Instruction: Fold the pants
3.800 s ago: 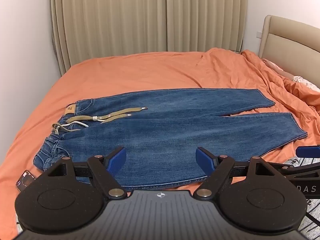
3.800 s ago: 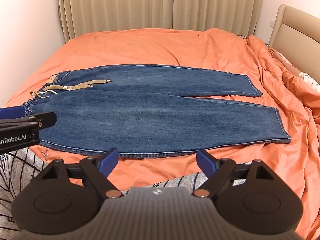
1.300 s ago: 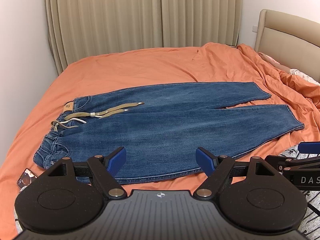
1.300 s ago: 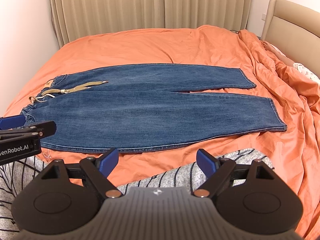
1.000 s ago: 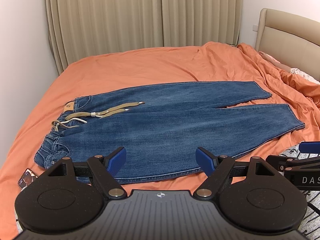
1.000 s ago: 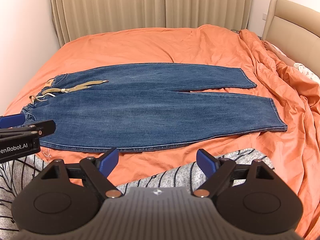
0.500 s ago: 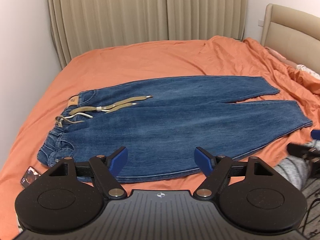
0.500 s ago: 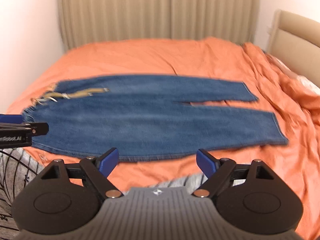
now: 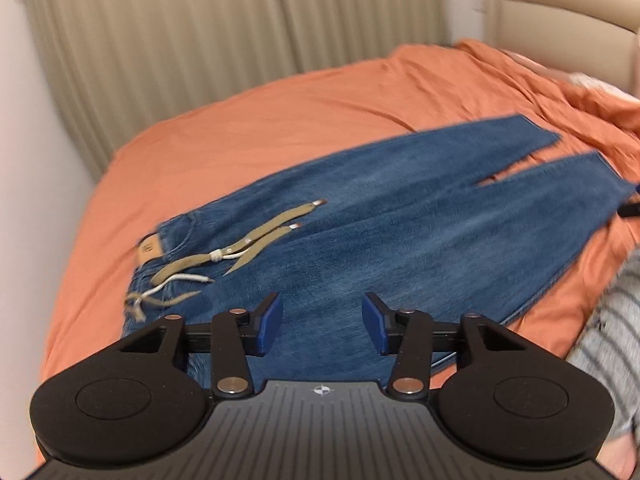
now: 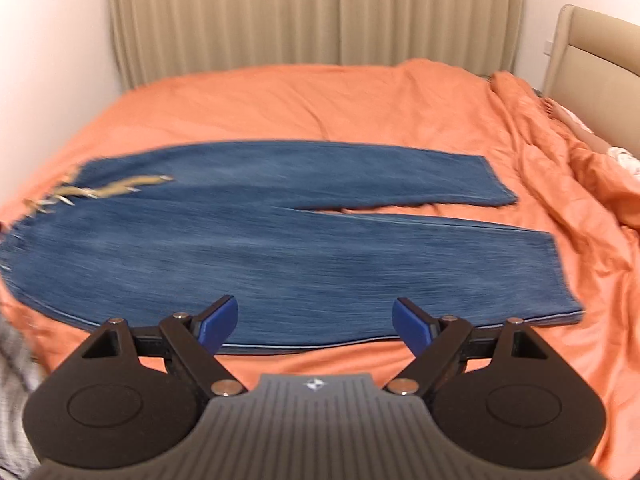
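Orange bedsheet (image 10: pixel 320 112) (rumpled rightward), beige curtains (image 10: pixel 312 12), headboard (image 10: pixel 596 52)

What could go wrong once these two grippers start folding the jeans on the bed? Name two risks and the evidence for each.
1. The loose drawstring lies across the jeans at the waist, near the open left gripper; it may be pinched instead of denim, or trapped inside the fold.
2. The two legs lie splayed, with a gap between them, so folding leg onto leg may leave the hems mismatched. The open right gripper holds nothing yet.

1. You have bare orange bedsheet (image 10: pixel 320 100) across the upper frame, beyond the flat blue denim pants (image 10: pixel 280 248).
2. At right, rumpled orange cover (image 10: pixel 580 184) and beige padded headboard (image 10: pixel 600 60) block you.
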`<state>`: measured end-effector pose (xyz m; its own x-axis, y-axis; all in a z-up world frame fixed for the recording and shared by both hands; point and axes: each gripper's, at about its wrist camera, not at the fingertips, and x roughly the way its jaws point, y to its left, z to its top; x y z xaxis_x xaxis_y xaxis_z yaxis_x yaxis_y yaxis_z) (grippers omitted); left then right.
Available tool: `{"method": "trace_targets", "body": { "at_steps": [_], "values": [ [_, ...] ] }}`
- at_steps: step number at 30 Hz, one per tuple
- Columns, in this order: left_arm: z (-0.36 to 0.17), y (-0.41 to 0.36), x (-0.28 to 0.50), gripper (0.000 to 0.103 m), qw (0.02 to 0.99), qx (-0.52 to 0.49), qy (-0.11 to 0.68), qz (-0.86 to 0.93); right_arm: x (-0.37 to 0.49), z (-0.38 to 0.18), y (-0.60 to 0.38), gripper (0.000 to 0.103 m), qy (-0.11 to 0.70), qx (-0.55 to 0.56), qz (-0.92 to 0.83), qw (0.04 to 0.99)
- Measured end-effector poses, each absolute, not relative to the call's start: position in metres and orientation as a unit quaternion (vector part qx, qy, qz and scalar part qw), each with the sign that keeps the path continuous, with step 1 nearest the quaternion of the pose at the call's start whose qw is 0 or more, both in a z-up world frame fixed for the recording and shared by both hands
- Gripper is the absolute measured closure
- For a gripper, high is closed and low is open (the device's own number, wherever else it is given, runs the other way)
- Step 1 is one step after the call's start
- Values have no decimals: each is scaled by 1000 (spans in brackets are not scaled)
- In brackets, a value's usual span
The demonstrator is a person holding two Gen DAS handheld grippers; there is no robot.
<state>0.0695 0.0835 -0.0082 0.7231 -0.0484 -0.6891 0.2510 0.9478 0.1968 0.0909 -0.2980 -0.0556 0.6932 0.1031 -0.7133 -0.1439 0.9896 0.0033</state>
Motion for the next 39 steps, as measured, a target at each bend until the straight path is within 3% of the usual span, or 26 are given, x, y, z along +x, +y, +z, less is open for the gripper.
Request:
{"method": "trace_targets", "body": {
  "at_steps": [2, 4, 9, 11, 24, 27, 32, 33, 35, 38, 39],
  "values": [
    [-12, 101, 83, 59, 908, 157, 374, -102, 105, -62, -311, 24, 405, -40, 60, 911],
    [-17, 116, 96, 59, 889, 191, 396, -129, 118, -68, -325, 29, 426, -48, 52, 902],
    [-49, 140, 112, 59, 822, 286, 461, -174, 144, -87, -358, 60, 489, -62, 8, 870],
    [-67, 147, 114, 59, 791, 318, 490, -179, 150, -91, -368, 64, 509, -67, -13, 858],
    [-127, 147, 110, 59, 682, 358, 578, -270, 176, -90, -404, 63, 535, -121, -71, 833],
    [-130, 137, 115, 50, 668, 347, 595, -282, 183, -92, -407, 63, 539, -143, -66, 828],
    [-143, 112, 118, 49, 651, 387, 596, -267, 191, -97, -415, 63, 544, -175, -73, 817],
    [-145, 108, 115, 52, 652, 397, 593, -255, 191, -96, -417, 63, 544, -178, -72, 817],
    [-145, 102, 109, 78, 660, 408, 583, -239, 191, -95, -420, 63, 545, -186, -64, 815],
    [-133, 96, 100, 97, 673, 417, 567, -228, 187, -92, -424, 63, 548, -209, -35, 809],
    [-129, 94, 98, 99, 681, 421, 557, -221, 185, -91, -424, 63, 546, -221, -21, 807]
  ]
}}
